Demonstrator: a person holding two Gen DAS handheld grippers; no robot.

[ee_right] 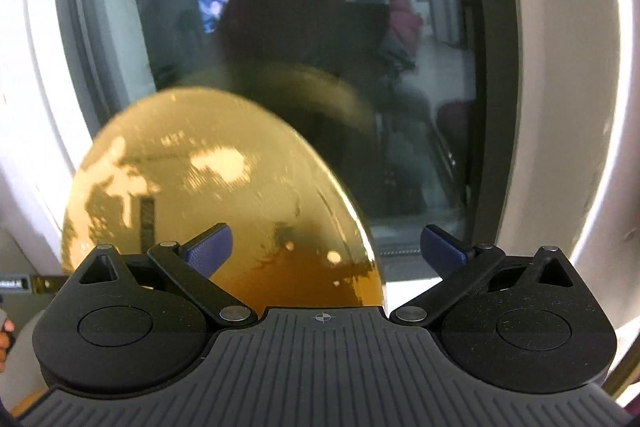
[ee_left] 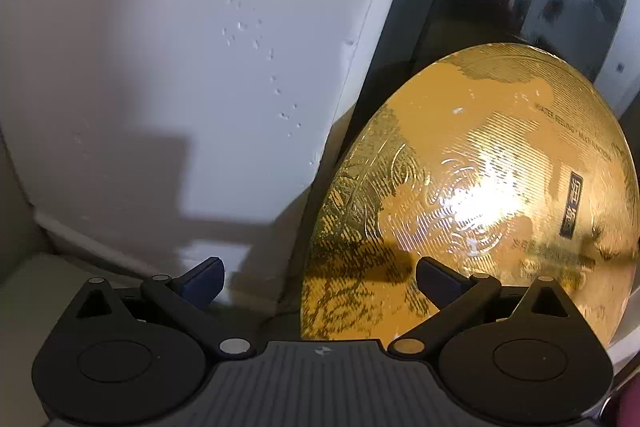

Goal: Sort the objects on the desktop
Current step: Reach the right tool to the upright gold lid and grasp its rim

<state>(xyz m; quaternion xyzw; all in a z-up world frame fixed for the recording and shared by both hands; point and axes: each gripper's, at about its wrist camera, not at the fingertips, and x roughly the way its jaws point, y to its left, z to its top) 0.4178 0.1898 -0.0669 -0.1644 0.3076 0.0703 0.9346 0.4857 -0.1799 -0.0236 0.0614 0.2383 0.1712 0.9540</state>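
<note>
Both claws are wide and empty. The gold disc (ee_left: pixel 480 195) stands on edge, tilted back toward the dark window (ee_right: pixel 280 27), right of my left gripper (ee_left: pixel 320 281) and left of my right gripper (ee_right: pixel 326 247). Its lower edge is hidden. I judge neither hand nearer; white wall (ee_left: pixel 160 67) hems the left.

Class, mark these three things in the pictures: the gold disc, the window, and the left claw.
gold disc (ee_left: pixel 480 195), left wrist view, on its shiny embossed face.
window (ee_right: pixel 280 27), right wrist view, on the dark glass pane.
left claw (ee_left: pixel 320 281), left wrist view, midway between its blue fingertips, which stand apart.
</note>
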